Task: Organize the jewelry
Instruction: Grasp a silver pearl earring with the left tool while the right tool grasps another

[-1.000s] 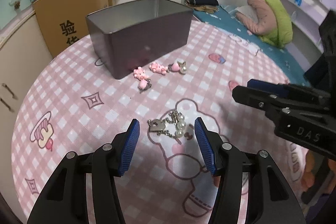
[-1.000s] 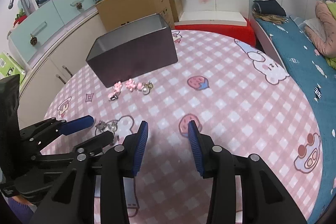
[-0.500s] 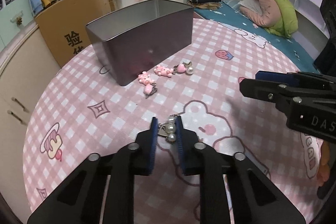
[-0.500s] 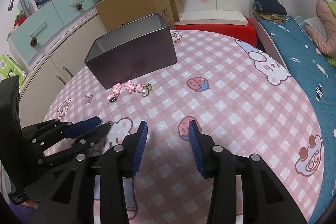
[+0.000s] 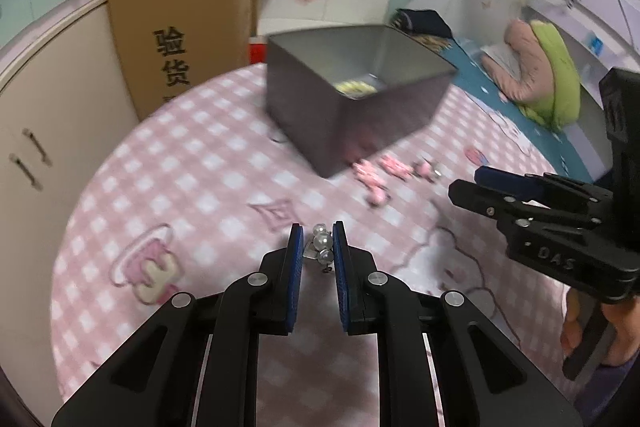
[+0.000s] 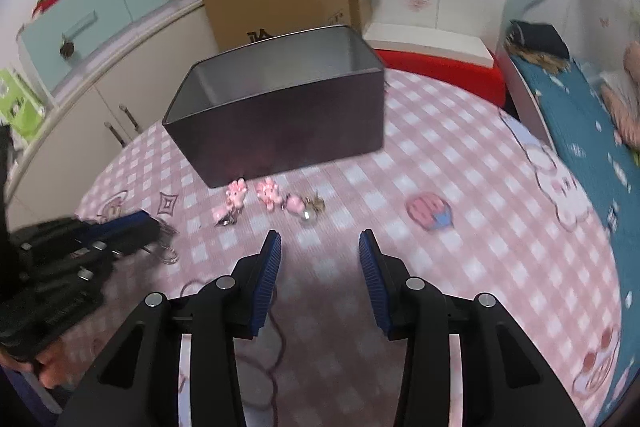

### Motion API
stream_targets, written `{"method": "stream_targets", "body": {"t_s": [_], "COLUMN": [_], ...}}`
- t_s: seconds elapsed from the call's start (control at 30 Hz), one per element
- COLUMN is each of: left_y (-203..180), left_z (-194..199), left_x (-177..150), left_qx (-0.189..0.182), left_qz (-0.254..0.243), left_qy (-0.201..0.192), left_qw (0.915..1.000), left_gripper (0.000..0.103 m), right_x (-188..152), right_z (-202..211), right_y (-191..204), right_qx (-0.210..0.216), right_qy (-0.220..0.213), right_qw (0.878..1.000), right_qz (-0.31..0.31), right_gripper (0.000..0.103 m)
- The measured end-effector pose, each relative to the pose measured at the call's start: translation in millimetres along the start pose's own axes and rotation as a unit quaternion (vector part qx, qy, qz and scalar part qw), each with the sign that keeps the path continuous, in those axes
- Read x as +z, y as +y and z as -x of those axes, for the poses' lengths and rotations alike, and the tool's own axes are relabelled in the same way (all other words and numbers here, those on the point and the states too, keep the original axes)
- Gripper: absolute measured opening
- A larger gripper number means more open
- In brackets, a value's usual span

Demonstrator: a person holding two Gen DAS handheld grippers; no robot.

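My left gripper [image 5: 317,241] is shut on a pearl-and-chain jewelry piece [image 5: 321,247] and holds it above the pink checked tablecloth [image 5: 192,163]. It also shows in the right wrist view [image 6: 132,227], with chain hanging below it [image 6: 164,251]. The dark metal tin [image 5: 352,107] stands open ahead, with something yellow inside [image 5: 354,87]. Pink charms [image 6: 236,195] and a pearl charm [image 6: 306,209] lie in front of the tin [image 6: 280,123]. My right gripper [image 6: 320,251] is open and empty, just short of the charms.
A cardboard box [image 5: 180,39] stands behind the table by cream cabinets [image 5: 36,147]. A bed with teal sheet [image 6: 592,123] lies to the right. A red stool [image 6: 440,71] sits behind the tin.
My left gripper closed on the pearl piece, lifted it off the cloth and swung left toward the tin. My right gripper moved forward toward the pink charms.
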State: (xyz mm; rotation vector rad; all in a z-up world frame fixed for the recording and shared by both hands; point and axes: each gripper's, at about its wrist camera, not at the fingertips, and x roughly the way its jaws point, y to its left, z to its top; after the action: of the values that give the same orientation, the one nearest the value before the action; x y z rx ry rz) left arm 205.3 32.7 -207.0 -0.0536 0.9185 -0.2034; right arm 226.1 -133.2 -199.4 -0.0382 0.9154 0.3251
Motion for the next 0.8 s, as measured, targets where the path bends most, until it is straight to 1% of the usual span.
{"method": "stream_targets", "body": {"t_s": [0.03, 0.13, 0.3, 0.47, 0.53, 0.63, 0.67, 0.73, 0.8], "left_y": [4, 13, 19, 22, 24, 24, 23, 22, 20], "left_z": [2, 5, 5, 2, 1, -1, -2, -2, -3], "left_x": [1, 3, 4, 6, 5, 7, 7, 7, 8], "left_qx": [0.001, 0.0, -0.008, -0.017, -0.022, -0.022, -0.022, -0.024, -0.026], "left_qz": [0.003, 0.01, 0.019, 0.024, 0.027, 0.028, 0.028, 0.029, 0.029], "left_qy": [-0.003, -0.007, -0.005, -0.001, 0.002, 0.005, 0.006, 0.007, 0.007], "left_qw": [1.0, 0.9999, 0.9998, 0.9996, 0.9994, 0.9994, 0.9993, 0.9993, 0.9992], "left_gripper": [0.015, 0.015, 0.015, 0.015, 0.016, 0.016, 0.016, 0.016, 0.015], "right_x": [3, 11, 15, 15, 14, 15, 15, 17, 16], "right_z": [-3, -8, -17, -23, -23, -24, -25, -26, -26], "right_y": [3, 9, 11, 8, 9, 12, 13, 15, 16], "right_qx": [-0.01, -0.005, -0.018, -0.019, -0.017, -0.008, -0.004, 0.006, 0.007], "right_qy": [-0.001, 0.001, 0.007, 0.017, 0.015, 0.014, 0.014, 0.016, 0.017], "right_qw": [1.0, 1.0, 0.998, 0.997, 0.997, 0.996, 0.995, 0.995, 0.995], "right_qz": [0.009, 0.027, 0.054, 0.067, 0.079, 0.09, 0.094, 0.099, 0.102], "right_gripper": [0.04, 0.04, 0.04, 0.034, 0.033, 0.025, 0.019, 0.013, 0.012]}}
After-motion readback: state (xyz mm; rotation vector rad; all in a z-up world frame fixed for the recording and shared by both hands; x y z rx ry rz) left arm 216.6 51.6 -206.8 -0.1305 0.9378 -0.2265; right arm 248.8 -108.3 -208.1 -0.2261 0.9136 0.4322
